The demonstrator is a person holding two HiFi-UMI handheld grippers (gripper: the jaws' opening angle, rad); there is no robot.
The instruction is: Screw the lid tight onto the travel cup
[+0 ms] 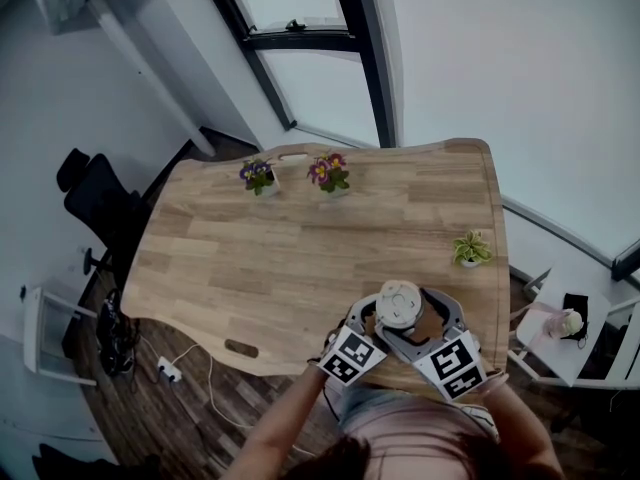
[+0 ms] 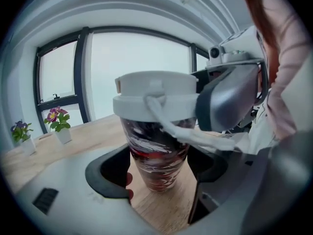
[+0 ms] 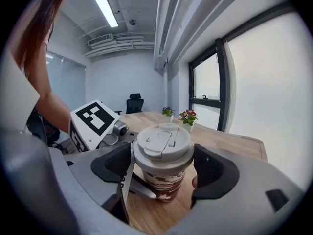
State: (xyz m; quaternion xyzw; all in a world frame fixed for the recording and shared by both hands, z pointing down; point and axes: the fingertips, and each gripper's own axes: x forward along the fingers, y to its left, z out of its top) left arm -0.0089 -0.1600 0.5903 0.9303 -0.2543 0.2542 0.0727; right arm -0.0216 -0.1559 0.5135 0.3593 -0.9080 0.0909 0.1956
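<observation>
Right gripper view: right tongs (image 3: 164, 166) pinch the white round plastic screw lid with a flip tab (image 3: 163, 142), one dark pad pressed to each side of its rim. The lid sits level on the travel cup with a red, black and white marbled body (image 3: 162, 184).

Left gripper view: left tongs (image 2: 157, 173) are closed on the lower body of the cup, pads against both flanks. The cup is upright, base on the pale wooden worktop (image 1: 300, 238), near the edge closest to the person.

We judge the step in hand to be the tightening turn. We cannot tell how far the thread has already run.

Doing it well:
- The left tongs hold the body dead steady and the right tongs alone rotate, clockwise as seen from above.
- Keep the lid flat to the cup mouth. Any tilt risks a crossed thread.
- The white carrying strap (image 2: 161, 119) hangs off the lid beside the right tongs' pad (a likely snag); keep it clear of the pad and the seam.
- Press lightly downward so the base does not skate on the wood.
- The marbled wall looks slick, so expect slip under torque. If the wrist runs out, release the lid only and re-pinch.
</observation>
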